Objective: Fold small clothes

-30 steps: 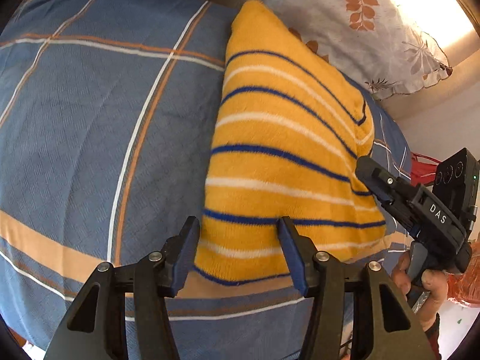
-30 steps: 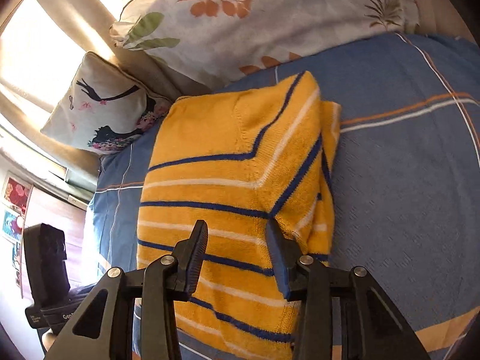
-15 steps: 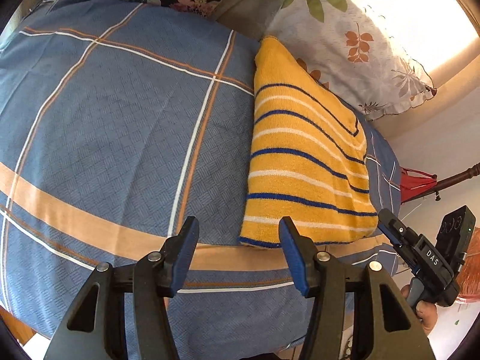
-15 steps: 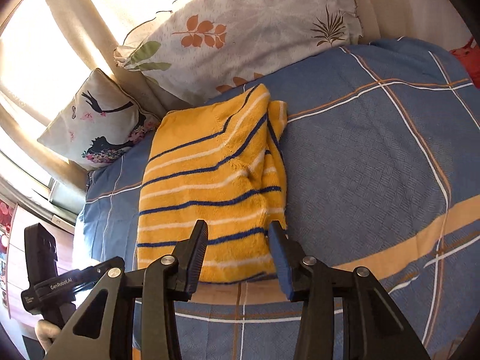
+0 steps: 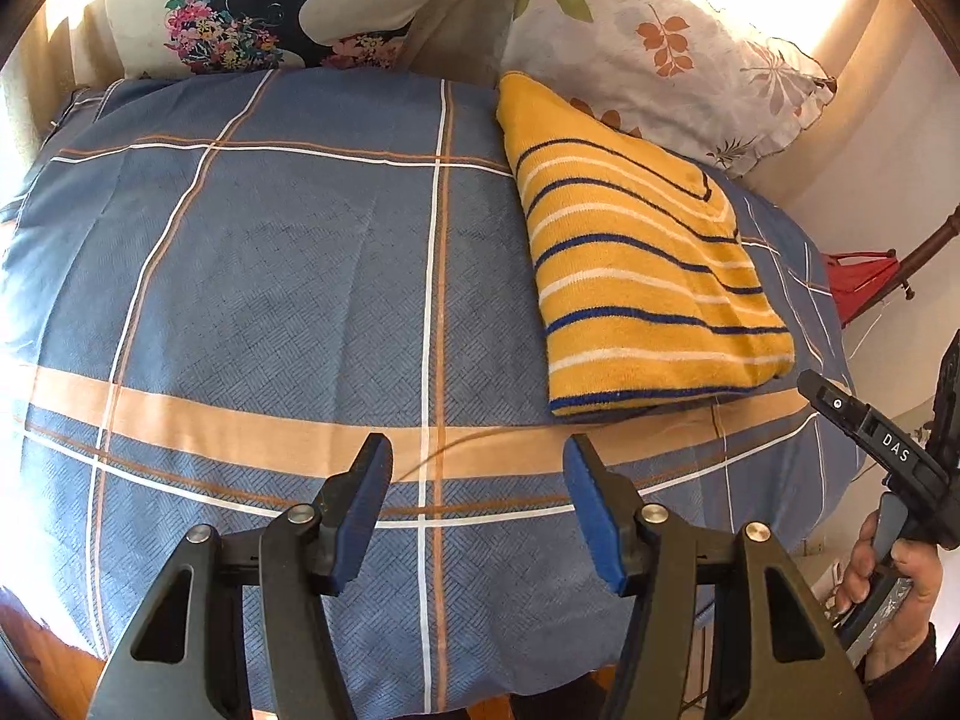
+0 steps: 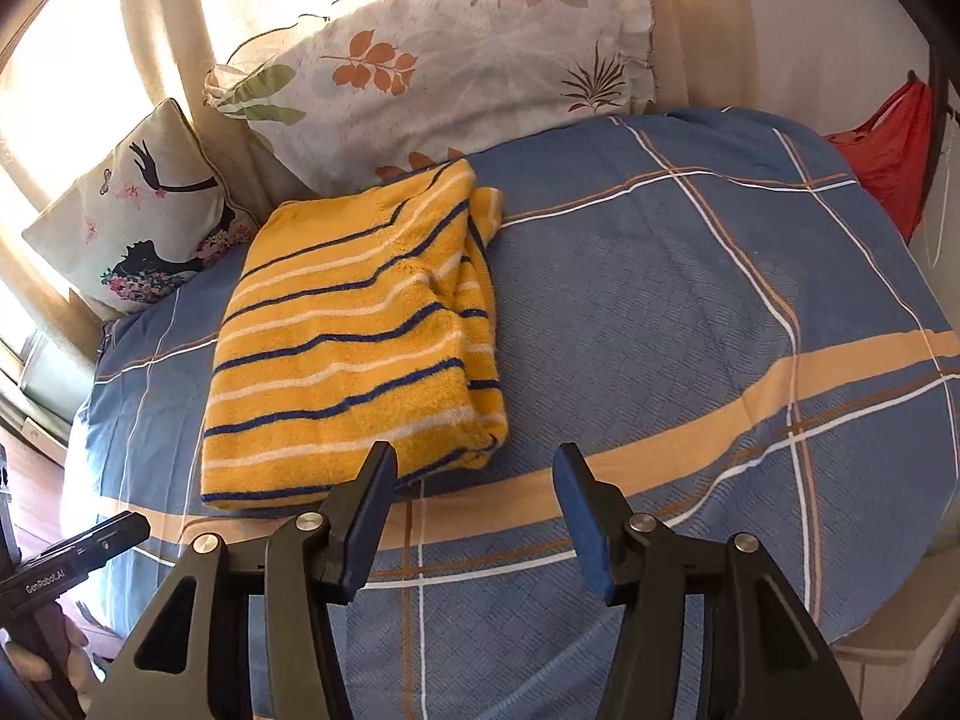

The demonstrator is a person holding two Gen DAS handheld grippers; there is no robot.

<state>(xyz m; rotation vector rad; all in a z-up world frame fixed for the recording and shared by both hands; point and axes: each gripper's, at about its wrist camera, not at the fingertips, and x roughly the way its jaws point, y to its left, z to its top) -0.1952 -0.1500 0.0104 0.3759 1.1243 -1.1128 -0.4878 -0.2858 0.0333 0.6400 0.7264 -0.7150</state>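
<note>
The sweater (image 5: 648, 276) (image 6: 354, 360), yellow with navy and white stripes, lies folded into a rough rectangle on the bedspread (image 5: 270, 276) (image 6: 690, 330); its far end reaches the leaf pillow (image 5: 660, 42) (image 6: 444, 60), and its near hem sits just short of the wide tan band across the cloth. In the right wrist view a second layer shows along the sweater's right edge, bunched and not quite lined up with the top layer. The left gripper (image 5: 477, 498) is held over the bedspread's near part, its blue-padded jaws spread wide with nothing between them, clear of the sweater, which lies ahead and to its right. The right gripper (image 6: 474, 501) also has its jaws spread and empty; its left fingertip overlaps the sweater's near right corner in the picture, though whether it touches the fabric cannot be told. Each gripper appears at the edge of the other's view, with a hand (image 5: 894, 594) on the right one's handle. The bedspread is blue with white and orange check lines. Beside the leaf pillow stands a cushion (image 5: 258, 6) (image 6: 144, 210) with a black silhouette and flowers. A red bag (image 5: 858, 282) (image 6: 888, 156) hangs past the bed's far side.
</note>
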